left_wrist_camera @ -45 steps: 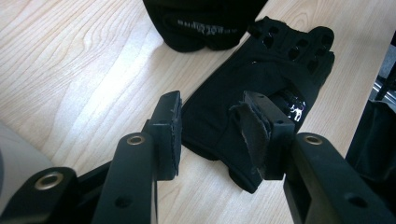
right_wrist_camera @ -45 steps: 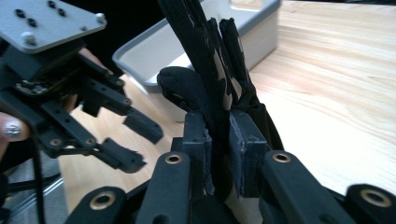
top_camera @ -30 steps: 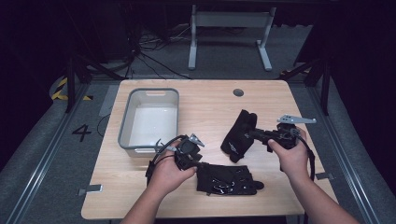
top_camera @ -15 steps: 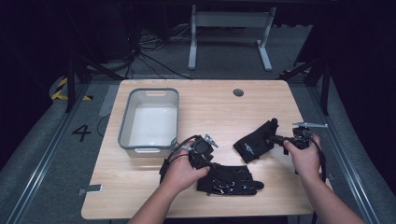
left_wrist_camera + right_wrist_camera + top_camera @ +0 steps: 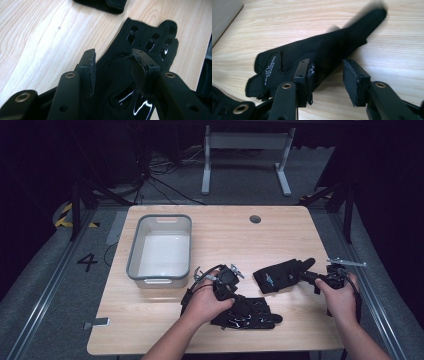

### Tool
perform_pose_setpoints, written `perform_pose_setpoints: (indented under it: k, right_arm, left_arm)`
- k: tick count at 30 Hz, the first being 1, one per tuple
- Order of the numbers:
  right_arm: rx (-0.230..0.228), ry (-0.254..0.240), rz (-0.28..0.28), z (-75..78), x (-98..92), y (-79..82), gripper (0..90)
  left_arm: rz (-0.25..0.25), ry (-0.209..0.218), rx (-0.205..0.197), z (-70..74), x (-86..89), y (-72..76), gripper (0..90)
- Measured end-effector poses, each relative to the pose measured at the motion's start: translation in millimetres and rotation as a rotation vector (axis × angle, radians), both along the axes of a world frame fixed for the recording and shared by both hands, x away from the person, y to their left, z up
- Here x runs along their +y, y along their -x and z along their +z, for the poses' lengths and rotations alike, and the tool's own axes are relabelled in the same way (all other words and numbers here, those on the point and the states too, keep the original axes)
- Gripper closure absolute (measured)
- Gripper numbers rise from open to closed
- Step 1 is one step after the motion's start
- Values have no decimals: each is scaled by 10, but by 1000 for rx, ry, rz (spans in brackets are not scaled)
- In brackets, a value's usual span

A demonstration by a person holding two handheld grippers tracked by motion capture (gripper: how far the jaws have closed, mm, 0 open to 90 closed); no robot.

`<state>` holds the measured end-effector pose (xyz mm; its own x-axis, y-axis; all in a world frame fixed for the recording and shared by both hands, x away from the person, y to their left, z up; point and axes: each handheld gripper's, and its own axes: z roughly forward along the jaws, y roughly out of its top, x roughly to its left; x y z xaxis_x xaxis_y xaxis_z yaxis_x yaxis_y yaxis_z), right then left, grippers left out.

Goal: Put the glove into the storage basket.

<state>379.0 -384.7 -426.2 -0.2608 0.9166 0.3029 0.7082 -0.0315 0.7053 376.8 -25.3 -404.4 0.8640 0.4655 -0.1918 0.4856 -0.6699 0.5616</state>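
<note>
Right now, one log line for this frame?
left claw: open, over flat glove | right claw: just opened, folded glove let go on table | bin: empty

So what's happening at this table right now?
A person works two black gloves with handheld grippers. The right gripper has just opened its jaws, leaving the printed glove flat on the table. The left gripper stands open over the perforated glove. The grey bin sits nearby.

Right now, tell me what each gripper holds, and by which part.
Nothing is held. The right gripper has just opened beside the printed glove; the left gripper stands open over the perforated glove.
</note>
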Motion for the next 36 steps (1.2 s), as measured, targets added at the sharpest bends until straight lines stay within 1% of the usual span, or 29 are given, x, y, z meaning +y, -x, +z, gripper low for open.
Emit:
perform_pose_setpoints:
  k: [2,3,5,7,9,12,13,15,16,17,18,21,22,24,26,28,29,31,33,34,36]
  right_arm:
    - [-11,15,-3,20,-40,33,571]
    - [-19,27,-7,35,-61,51,571]
    - [-31,34,-5,67,-99,72,570]
    - [-41,48,-10,101,-139,65,572]
    - [-56,73,-7,138,-189,34,565]
    - [-49,103,13,148,-242,-38,553]
    - [-43,122,8,155,-256,-64,554]
    - [-43,166,28,157,-272,-111,552]
    - [-37,180,36,157,-278,-136,552]
    - [-39,185,62,155,-282,-166,540]
    - [-12,188,88,150,-282,-201,541]
    - [-8,244,119,136,-288,-272,547]
    - [5,248,119,124,-294,-298,547]
    - [8,244,120,95,-316,-359,548]
    - [20,250,110,75,-336,-404,549]
    - [23,267,107,59,-357,-446,559]
    - [31,272,99,55,-355,-458,560]
    - [34,293,102,32,-344,-485,562]
    - [57,301,104,-5,-330,-514,562]
    - [64,312,105,-30,-324,-535,560]
    - [69,318,105,-57,-322,-560,542]
  left_arm:
    - [8,9,-2,10,-57,0,565]
    - [5,10,-1,15,-85,-6,565]
    - [-3,6,-8,19,-152,-24,564]
    - [-4,8,-6,18,-226,-42,566]
    - [0,5,-4,16,-310,-64,567]
    - [2,8,-1,10,-404,-102,567]
    - [4,6,-2,9,-425,-113,568]
    - [6,1,1,2,-480,-143,566]
    - [6,-2,0,-1,-505,-159,566]
    - [11,-3,-3,-8,-535,-179,565]
    - [16,-2,0,-14,-552,-188,563]
    - [30,3,6,-51,-609,-236,559]
    - [37,3,8,-67,-627,-251,554]
    - [51,8,18,-104,-667,-283,554]
    - [62,5,22,-129,-708,-307,554]
    - [66,0,23,-147,-745,-325,555]
    - [68,-8,26,-162,-772,-331,554]
    - [62,-35,32,-193,-837,-339,550]
    - [59,-47,34,-207,-888,-338,548]
    - [56,-47,33,-213,-904,-339,545]
    - [49,-65,38,-223,-941,-337,540]
